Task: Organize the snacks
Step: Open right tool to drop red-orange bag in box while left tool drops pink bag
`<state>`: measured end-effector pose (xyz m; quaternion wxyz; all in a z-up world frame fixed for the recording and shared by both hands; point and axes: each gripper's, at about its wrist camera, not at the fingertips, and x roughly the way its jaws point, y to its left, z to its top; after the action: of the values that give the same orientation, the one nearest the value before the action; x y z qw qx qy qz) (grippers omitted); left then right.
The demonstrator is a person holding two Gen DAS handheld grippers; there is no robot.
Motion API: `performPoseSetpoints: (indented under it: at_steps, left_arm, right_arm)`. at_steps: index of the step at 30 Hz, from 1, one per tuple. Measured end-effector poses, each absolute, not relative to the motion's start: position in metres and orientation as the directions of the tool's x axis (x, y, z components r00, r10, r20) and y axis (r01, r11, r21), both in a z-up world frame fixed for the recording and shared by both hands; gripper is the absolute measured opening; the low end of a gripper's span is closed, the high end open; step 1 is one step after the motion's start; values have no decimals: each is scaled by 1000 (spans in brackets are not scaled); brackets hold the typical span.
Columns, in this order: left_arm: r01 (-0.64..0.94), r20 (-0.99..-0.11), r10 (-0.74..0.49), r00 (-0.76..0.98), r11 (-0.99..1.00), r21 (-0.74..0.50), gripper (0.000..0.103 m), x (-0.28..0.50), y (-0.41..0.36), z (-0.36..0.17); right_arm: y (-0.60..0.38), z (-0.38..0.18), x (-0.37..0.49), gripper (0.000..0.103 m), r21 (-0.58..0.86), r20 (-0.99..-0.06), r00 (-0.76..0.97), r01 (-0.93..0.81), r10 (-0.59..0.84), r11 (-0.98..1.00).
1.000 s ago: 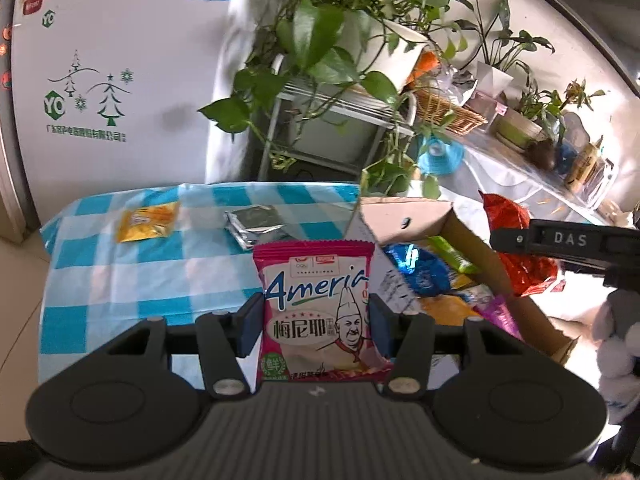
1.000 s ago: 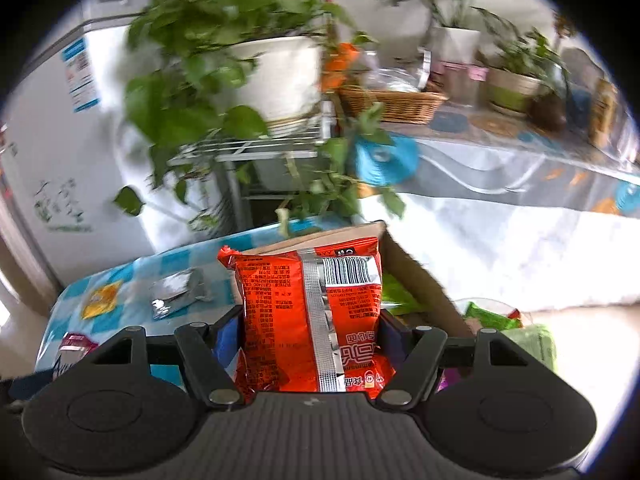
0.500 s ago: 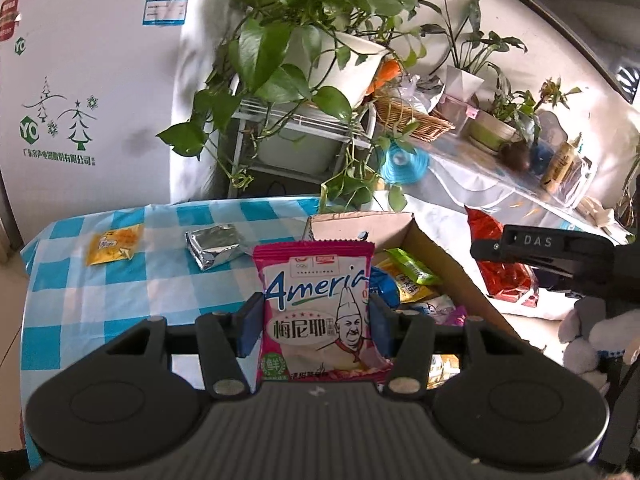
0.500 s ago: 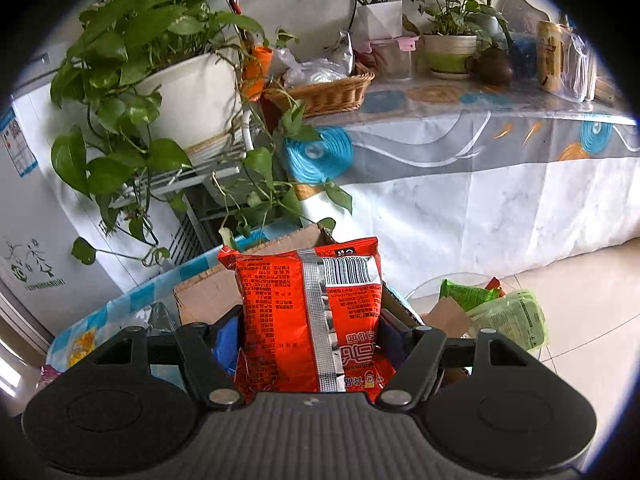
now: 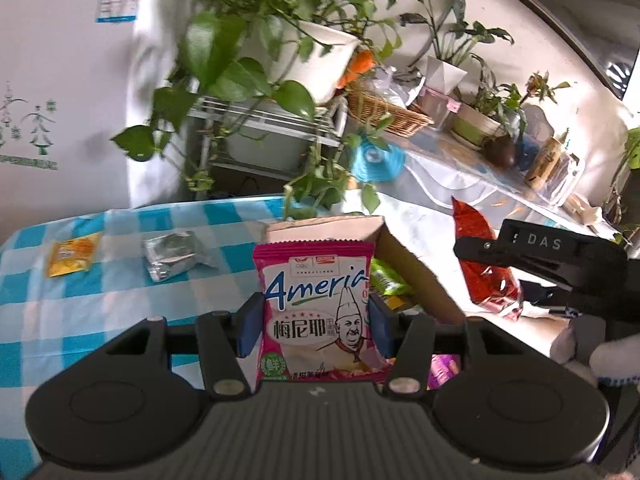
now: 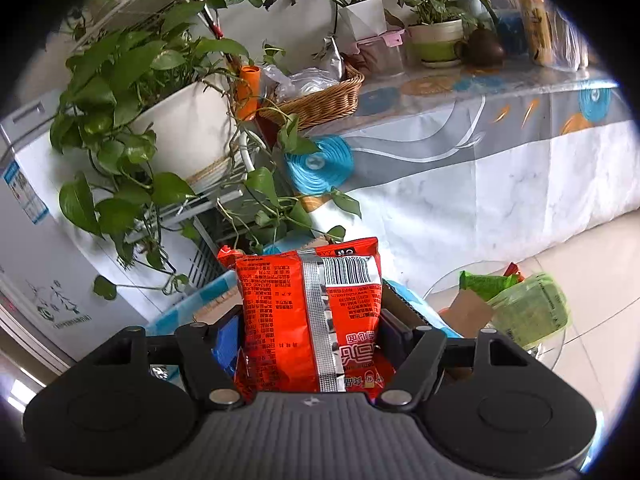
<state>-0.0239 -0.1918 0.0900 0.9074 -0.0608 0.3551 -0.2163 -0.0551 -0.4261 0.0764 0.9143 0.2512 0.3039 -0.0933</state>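
Observation:
My left gripper [image 5: 313, 325] is shut on a pink and white snack packet [image 5: 316, 312], held upright above the near end of an open cardboard box [image 5: 412, 272] with several snacks inside. My right gripper [image 6: 310, 334] is shut on a red snack bag [image 6: 308, 316], barcode side toward the camera. In the left wrist view that red bag [image 5: 484, 268] and the right gripper's black body hang to the right of the box, held by a white-gloved hand [image 5: 588, 344]. A yellow packet [image 5: 72, 254] and a silver packet [image 5: 174, 254] lie on the blue checked tablecloth [image 5: 100, 300].
A large potted plant [image 5: 280, 40] on a white wire rack stands behind the table. A long covered counter [image 6: 480, 152] carries a wicker basket [image 6: 320, 100], pots and jars. A green snack bag [image 6: 528, 308] and carton sit on a round glass stand to the right.
The left gripper with the pink packet has moved right, toward the box; the yellow and silver packets slid left in view. The right gripper rolled and swung right, bringing counter and floor into view.

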Motion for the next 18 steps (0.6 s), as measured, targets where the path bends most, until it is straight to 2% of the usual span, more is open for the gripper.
performPoseSetpoints:
  at_steps: [10, 14, 16, 18]
  left_arm:
    - [388, -651, -498, 573, 864, -320, 55, 7, -247, 72]
    - [396, -654, -510, 559, 857, -330, 81, 13, -262, 70]
    - [400, -639, -519, 567, 852, -337, 90, 11, -260, 73]
    - [394, -631, -512, 582, 857, -332, 91, 9, -255, 76]
  right_arm:
    - [-436, 70, -48, 75, 459, -626, 780, 373, -4, 806]
    - [-439, 68, -44, 77, 465, -629, 777, 392, -15, 794]
    - [-441, 69, -45, 79, 463, -626, 779, 410, -37, 786]
    - [-442, 69, -46, 80, 473, -622, 782, 409, -32, 781]
